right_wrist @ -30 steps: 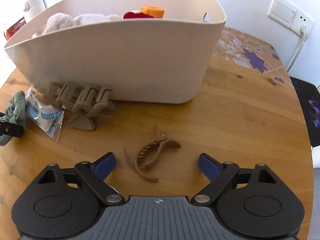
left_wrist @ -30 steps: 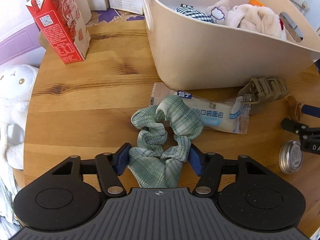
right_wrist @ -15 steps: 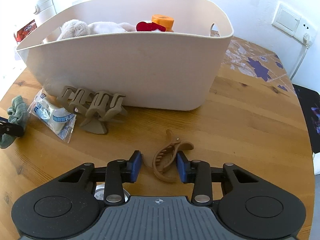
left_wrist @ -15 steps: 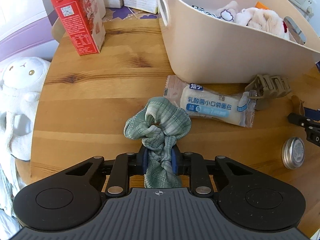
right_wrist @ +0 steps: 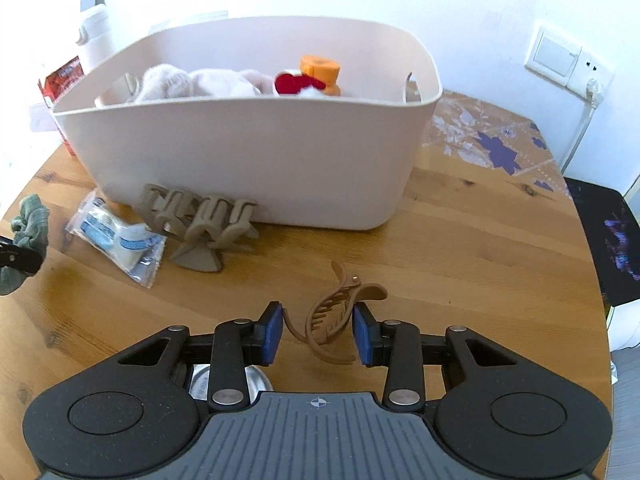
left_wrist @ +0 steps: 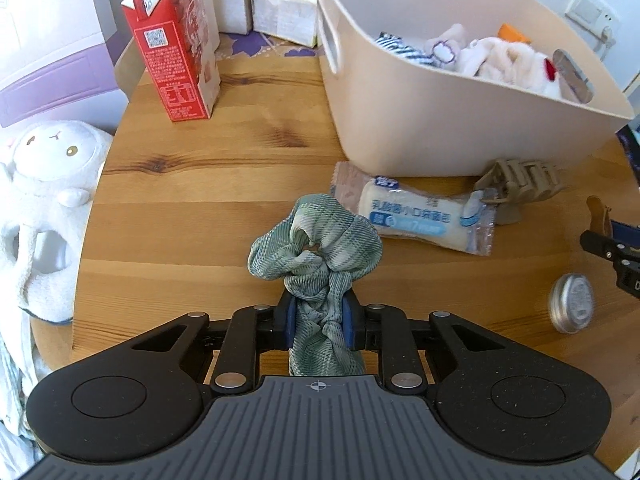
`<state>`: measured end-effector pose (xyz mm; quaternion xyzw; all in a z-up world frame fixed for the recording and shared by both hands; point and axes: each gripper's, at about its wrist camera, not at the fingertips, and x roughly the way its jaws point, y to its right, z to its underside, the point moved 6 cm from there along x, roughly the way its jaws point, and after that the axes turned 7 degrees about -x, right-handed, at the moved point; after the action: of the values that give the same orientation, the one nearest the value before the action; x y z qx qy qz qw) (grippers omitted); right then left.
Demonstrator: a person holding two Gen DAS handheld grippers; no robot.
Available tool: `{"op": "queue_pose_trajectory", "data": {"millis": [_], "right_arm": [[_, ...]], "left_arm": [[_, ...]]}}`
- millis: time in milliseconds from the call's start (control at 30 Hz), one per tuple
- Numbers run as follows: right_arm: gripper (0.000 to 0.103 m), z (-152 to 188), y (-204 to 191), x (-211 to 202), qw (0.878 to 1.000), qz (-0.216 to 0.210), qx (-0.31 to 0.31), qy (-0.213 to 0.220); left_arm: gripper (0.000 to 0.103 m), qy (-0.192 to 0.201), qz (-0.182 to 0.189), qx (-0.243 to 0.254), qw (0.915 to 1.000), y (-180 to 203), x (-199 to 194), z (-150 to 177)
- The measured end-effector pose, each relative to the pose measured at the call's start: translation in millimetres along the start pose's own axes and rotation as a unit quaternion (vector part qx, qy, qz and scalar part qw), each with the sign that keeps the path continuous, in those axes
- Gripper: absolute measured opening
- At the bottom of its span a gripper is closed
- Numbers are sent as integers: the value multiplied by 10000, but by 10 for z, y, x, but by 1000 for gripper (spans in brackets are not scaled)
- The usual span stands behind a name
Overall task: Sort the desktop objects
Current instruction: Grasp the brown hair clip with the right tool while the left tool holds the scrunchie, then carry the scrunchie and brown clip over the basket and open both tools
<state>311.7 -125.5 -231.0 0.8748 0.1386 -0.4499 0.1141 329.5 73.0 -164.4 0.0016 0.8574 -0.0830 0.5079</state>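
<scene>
My left gripper is shut on a green plaid scrunchie, which bunches up between the blue pads and hangs just above the wooden table. My right gripper is shut on a brown hair claw clip, its pads pressing both sides, lifted slightly off the table. A beige basket stands behind with plush toys and an orange cap inside. A larger tan claw clip and a wrapped bread packet lie in front of the basket.
A red carton stands at the back left beside tissue boxes. A white plush sheep sits off the table's left edge. A small round tin lies at the right. A wall socket is behind the table.
Both grippers closed, the left on the scrunchie and the right on the brown clip. Both then rose a little with their objects, and the basket's inside came more into view.
</scene>
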Motion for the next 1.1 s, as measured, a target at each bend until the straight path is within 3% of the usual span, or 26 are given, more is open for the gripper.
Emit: {"op": "queue_pose_trajectory", "data": {"millis": [533, 1100], "right_arm": [[35, -181, 42, -576, 9976, 97, -17, 687], [35, -691, 141, -972, 9894, 187, -154, 1431]], "left_arm": [[22, 442, 433, 129, 9980, 84, -380, -114], [22, 1204, 930, 131, 9883, 292, -961, -510]]}}
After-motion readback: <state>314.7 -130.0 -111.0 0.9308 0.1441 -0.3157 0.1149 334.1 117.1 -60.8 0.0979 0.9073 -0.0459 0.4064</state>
